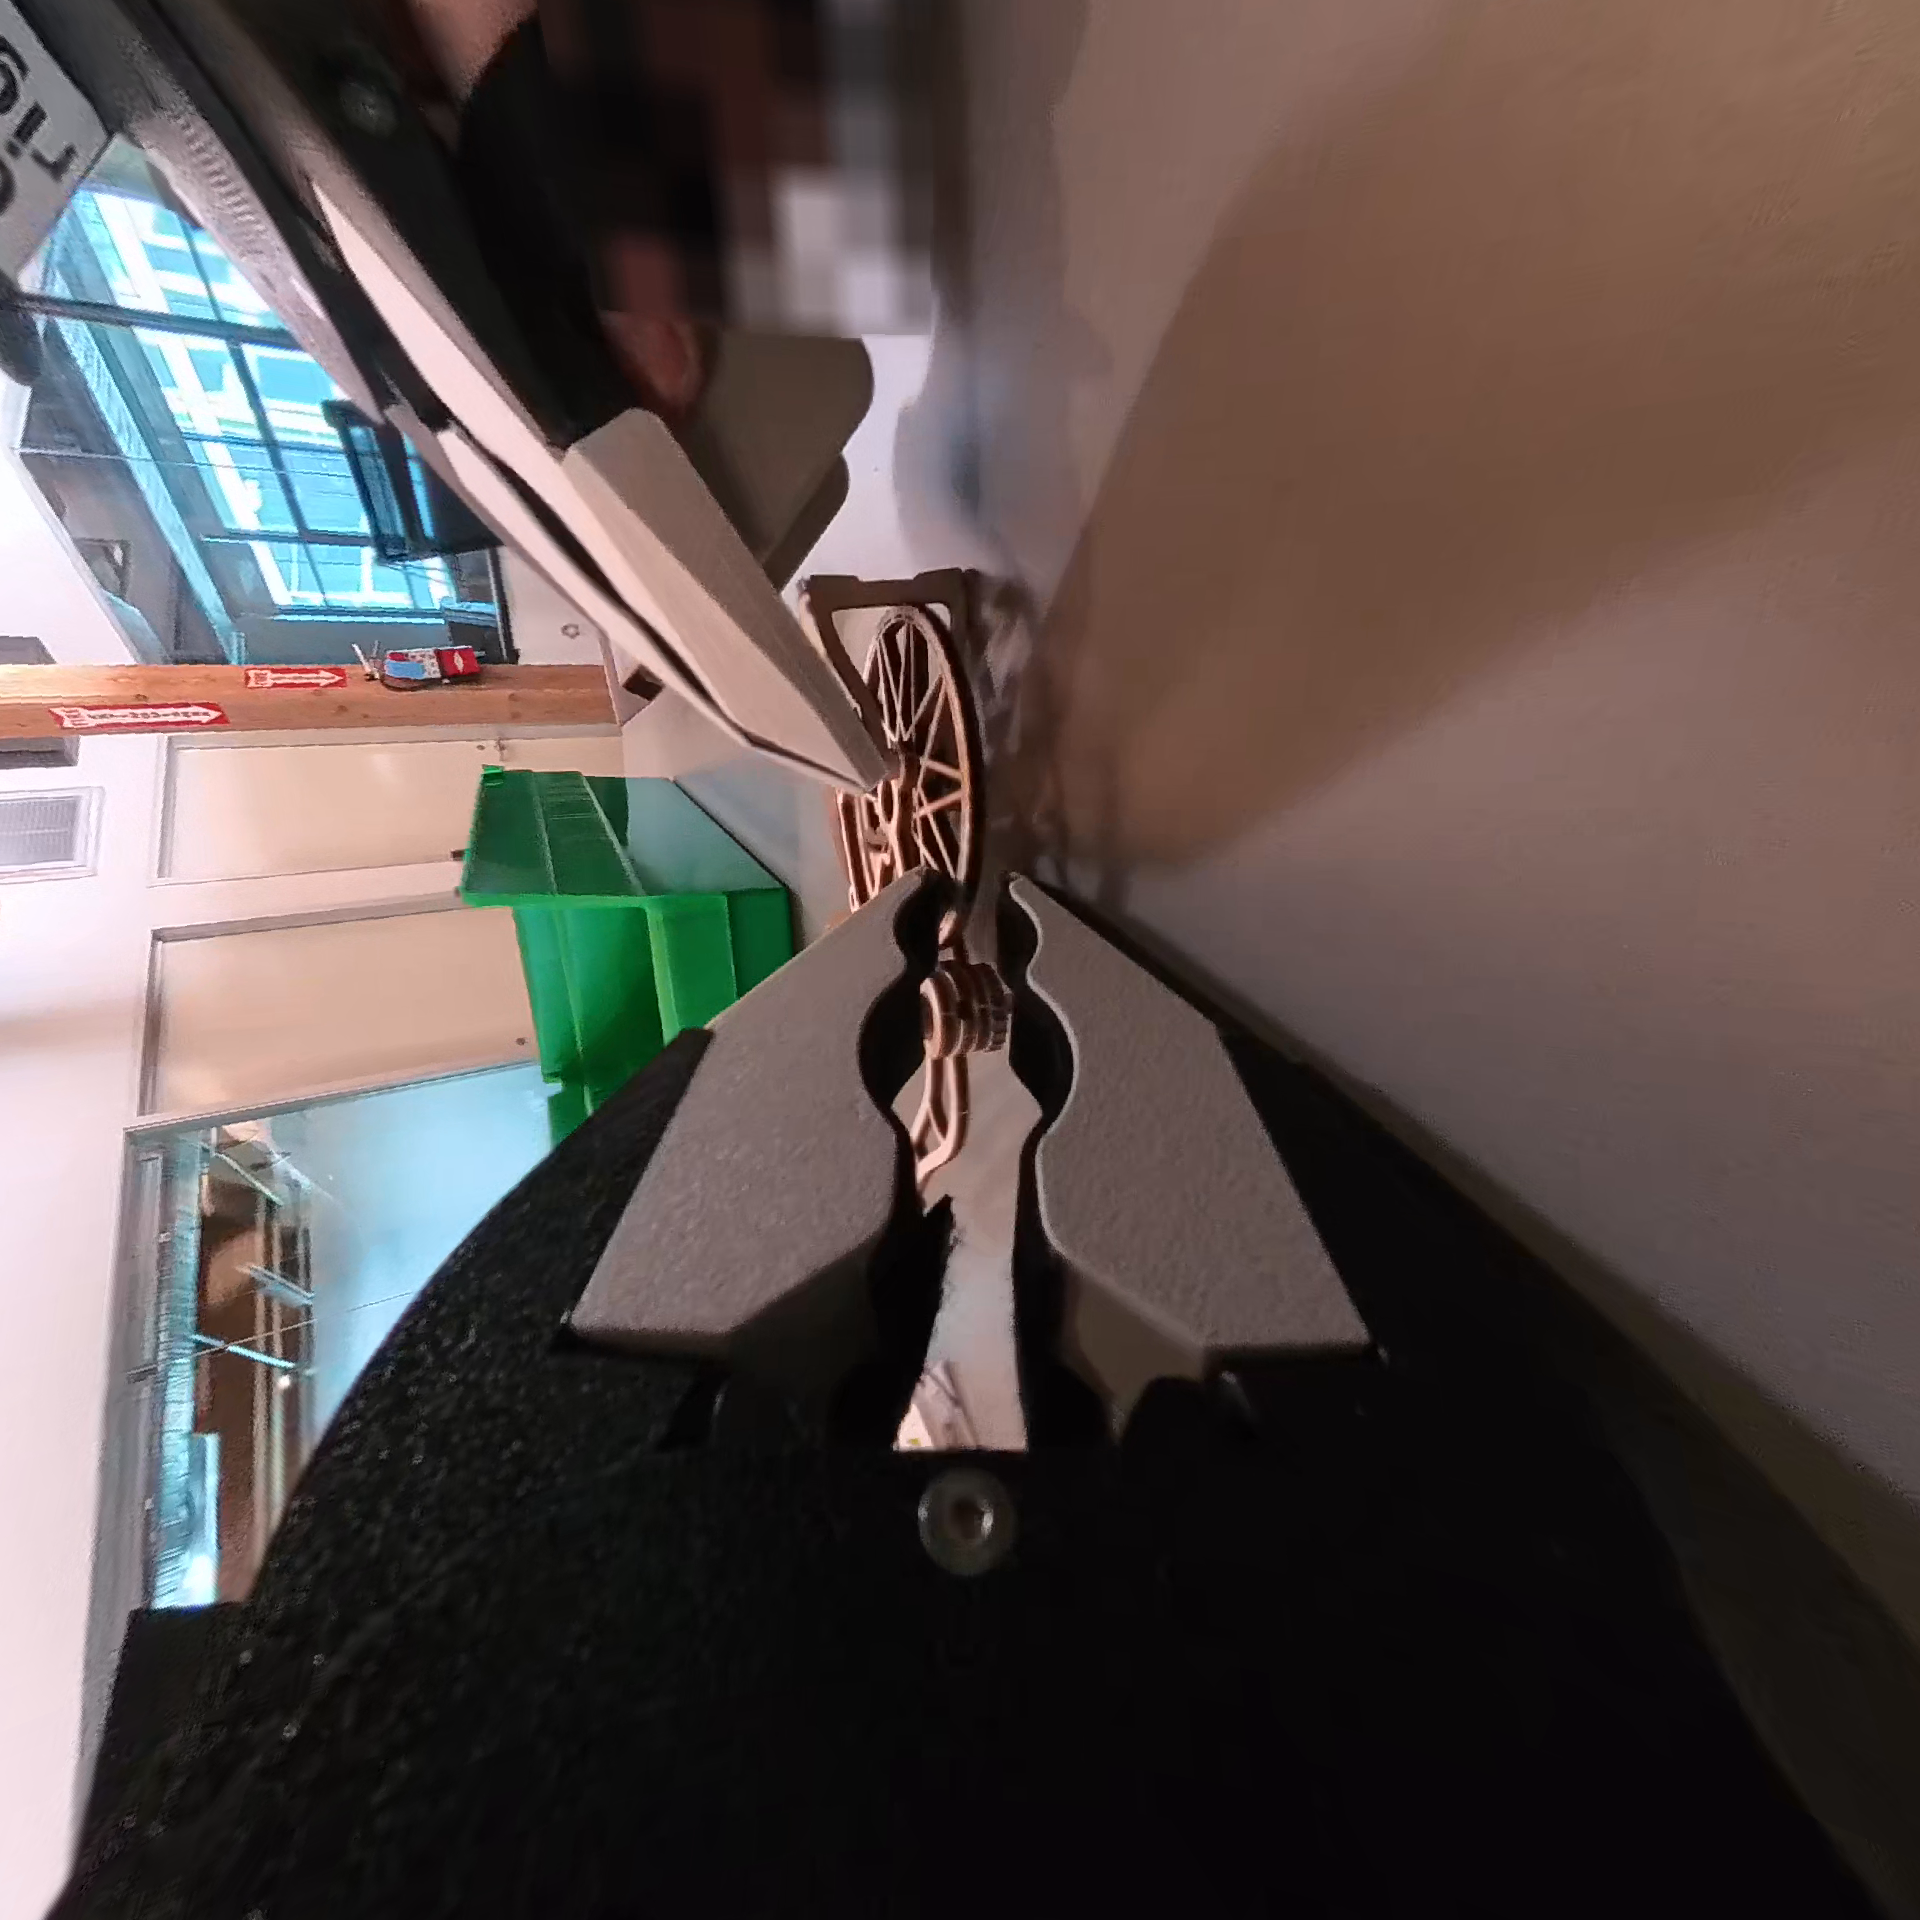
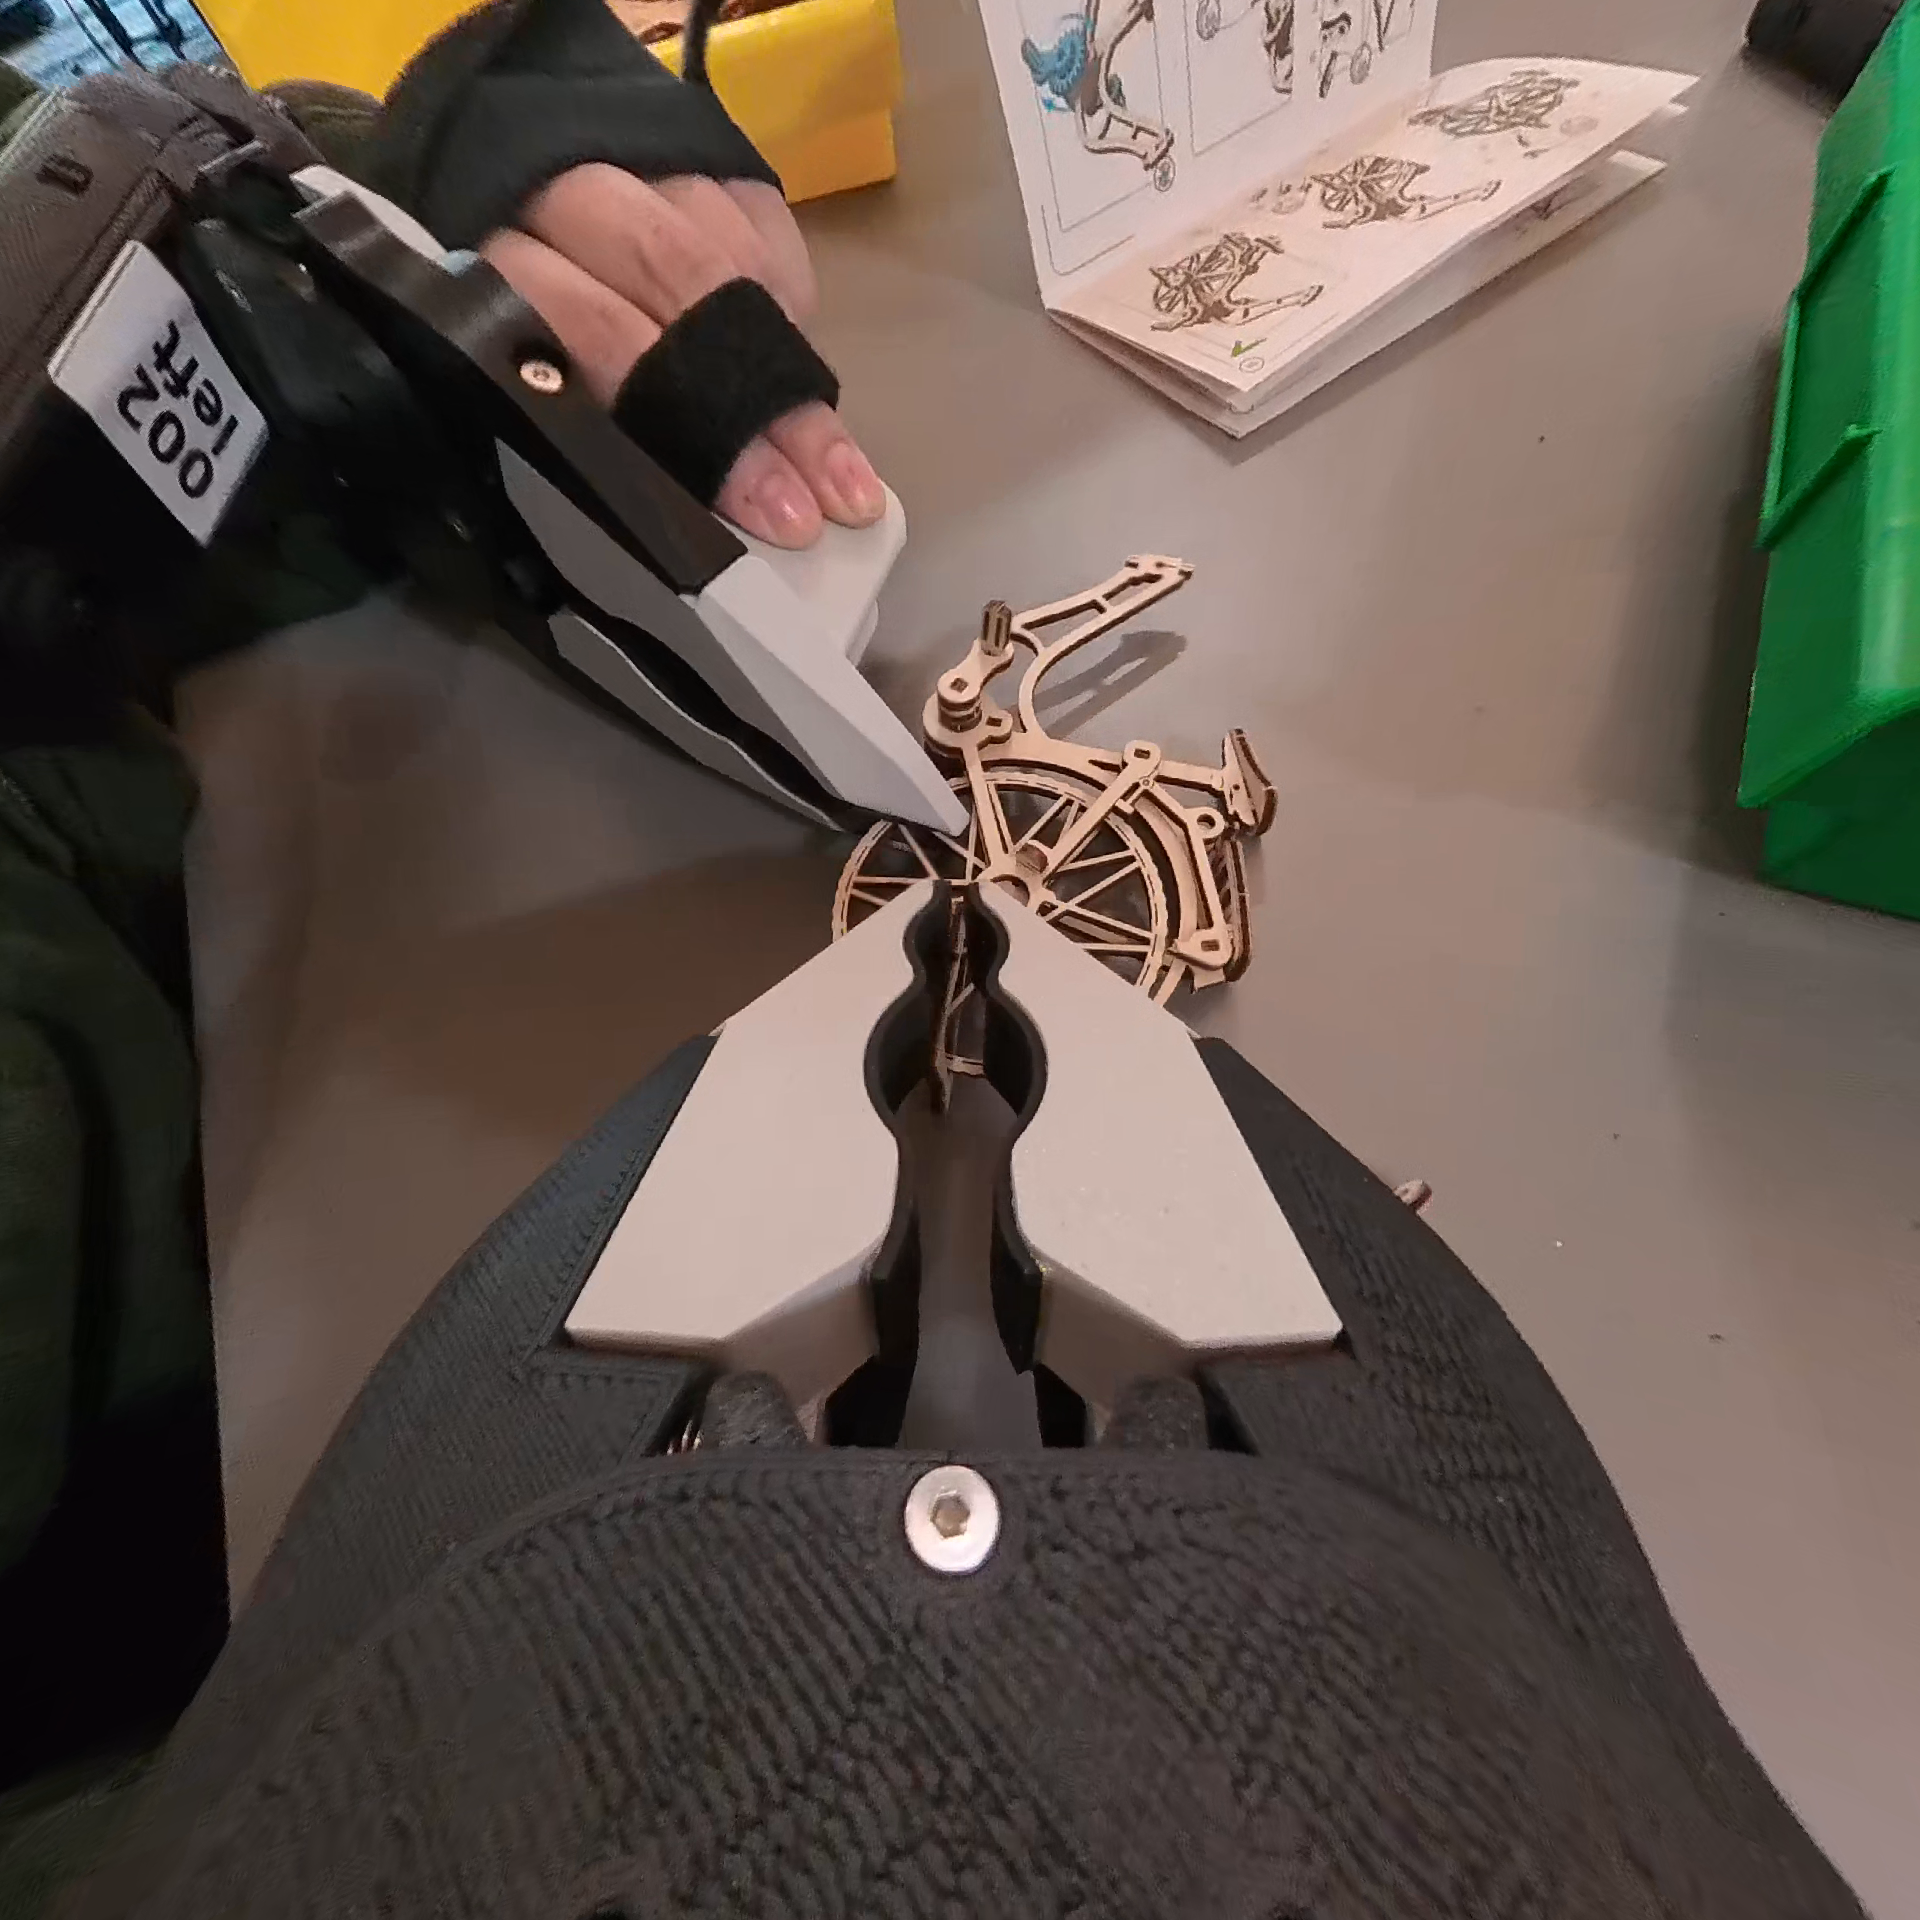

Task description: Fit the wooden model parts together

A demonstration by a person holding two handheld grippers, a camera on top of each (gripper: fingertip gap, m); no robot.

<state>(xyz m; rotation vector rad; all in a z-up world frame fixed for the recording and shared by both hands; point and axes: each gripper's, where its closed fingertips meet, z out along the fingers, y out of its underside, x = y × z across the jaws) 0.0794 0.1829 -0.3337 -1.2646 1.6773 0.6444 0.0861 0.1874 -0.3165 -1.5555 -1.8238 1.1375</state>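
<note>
A wooden bicycle model (image 2: 1091,852) with a spoked wheel lies on the grey table (image 2: 1455,1039). In the right wrist view my right gripper (image 2: 966,894) is shut on a thin flat wooden part (image 2: 951,1023), seen edge-on, right at the wheel's near rim. My left gripper (image 2: 940,816) comes in from the upper left with its closed tip on the wheel's rim. In the left wrist view my left gripper (image 1: 966,883) is shut on a curved wooden piece with stacked discs (image 1: 966,1008), just before the wheel (image 1: 925,717). The right gripper's (image 1: 873,774) tip touches that wheel.
An open instruction booklet (image 2: 1299,208) lies at the back. A green bin (image 2: 1839,520) stands at the right and also shows in the left wrist view (image 1: 623,914). A yellow bin (image 2: 800,94) is at the back left. A gloved hand (image 2: 675,270) holds the left gripper.
</note>
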